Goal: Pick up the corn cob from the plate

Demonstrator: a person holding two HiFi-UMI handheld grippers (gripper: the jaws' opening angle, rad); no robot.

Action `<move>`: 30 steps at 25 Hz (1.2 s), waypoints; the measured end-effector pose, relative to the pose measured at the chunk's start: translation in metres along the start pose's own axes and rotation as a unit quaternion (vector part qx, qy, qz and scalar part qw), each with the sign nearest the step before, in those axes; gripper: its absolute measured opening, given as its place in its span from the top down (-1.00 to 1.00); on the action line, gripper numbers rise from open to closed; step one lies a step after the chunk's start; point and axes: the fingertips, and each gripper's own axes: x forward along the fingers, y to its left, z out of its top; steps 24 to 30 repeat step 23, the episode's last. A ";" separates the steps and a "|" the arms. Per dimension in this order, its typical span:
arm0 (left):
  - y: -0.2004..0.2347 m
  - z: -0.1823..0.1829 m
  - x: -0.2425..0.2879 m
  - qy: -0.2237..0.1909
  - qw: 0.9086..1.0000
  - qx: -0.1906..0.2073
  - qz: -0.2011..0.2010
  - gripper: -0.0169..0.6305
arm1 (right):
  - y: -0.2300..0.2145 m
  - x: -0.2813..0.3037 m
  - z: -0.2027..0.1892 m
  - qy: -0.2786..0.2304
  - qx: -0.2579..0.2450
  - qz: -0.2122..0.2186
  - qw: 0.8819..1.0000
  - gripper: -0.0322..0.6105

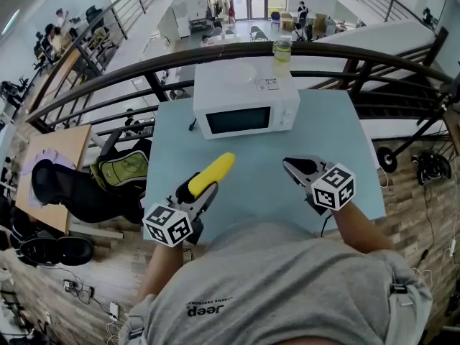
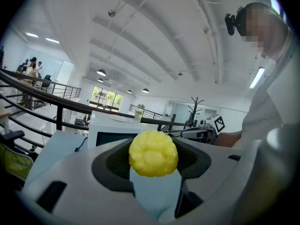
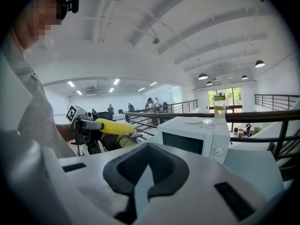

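Note:
My left gripper (image 1: 198,187) is shut on the near end of a yellow corn cob (image 1: 210,172), which it holds up over the light blue table (image 1: 338,135). The cob points toward the microwave. In the left gripper view the cob's round end (image 2: 153,153) sits between the two dark pads. From the right gripper view the cob (image 3: 115,126) shows at the left, sticking out of the left gripper (image 3: 86,124). My right gripper (image 1: 289,165) hovers over the table's right half, shut and with nothing in it. A white plate (image 1: 241,70) lies bare on top of the microwave.
A white microwave (image 1: 244,110) stands at the table's far edge, with a glass jar of yellowish drink (image 1: 282,49) on its top. A dark railing (image 1: 144,70) curves behind the table. A backpack on a chair (image 1: 122,167) stands at the table's left.

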 end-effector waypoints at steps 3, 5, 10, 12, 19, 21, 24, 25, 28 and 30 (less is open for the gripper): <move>0.001 0.001 -0.002 0.000 1.000 0.000 0.000 0.15 | 0.002 0.001 0.001 0.001 -0.002 0.001 1.000 0.86; 0.001 0.002 -0.002 -0.001 1.000 0.000 0.001 0.15 | 0.003 0.001 0.002 0.002 -0.003 0.002 1.000 0.86; 0.001 0.002 -0.002 -0.001 1.000 -0.001 0.000 0.15 | 0.005 0.001 0.002 0.005 -0.008 0.006 1.000 0.86; 0.001 0.001 -0.002 -0.001 1.000 -0.001 -0.001 0.15 | 0.006 0.001 0.000 0.006 -0.008 0.006 1.000 0.86; -0.001 0.002 0.000 -0.001 1.000 -0.001 -0.001 0.15 | 0.005 0.000 0.001 0.006 -0.010 0.008 1.000 0.86; -0.003 0.000 0.000 -0.001 1.000 -0.001 -0.001 0.15 | 0.004 -0.001 -0.001 0.007 -0.009 0.009 1.000 0.86; -0.004 -0.001 0.001 -0.001 1.000 -0.001 -0.001 0.15 | 0.004 -0.002 -0.003 0.009 -0.008 0.010 1.000 0.86; -0.004 -0.001 0.001 -0.001 1.000 -0.001 -0.001 0.15 | 0.004 -0.002 -0.003 0.009 -0.008 0.010 1.000 0.86; -0.004 -0.001 0.001 -0.001 1.000 -0.001 -0.001 0.15 | 0.004 -0.002 -0.003 0.009 -0.008 0.010 1.000 0.86; -0.004 -0.001 0.001 -0.001 1.000 -0.001 -0.001 0.15 | 0.004 -0.002 -0.003 0.009 -0.008 0.010 1.000 0.86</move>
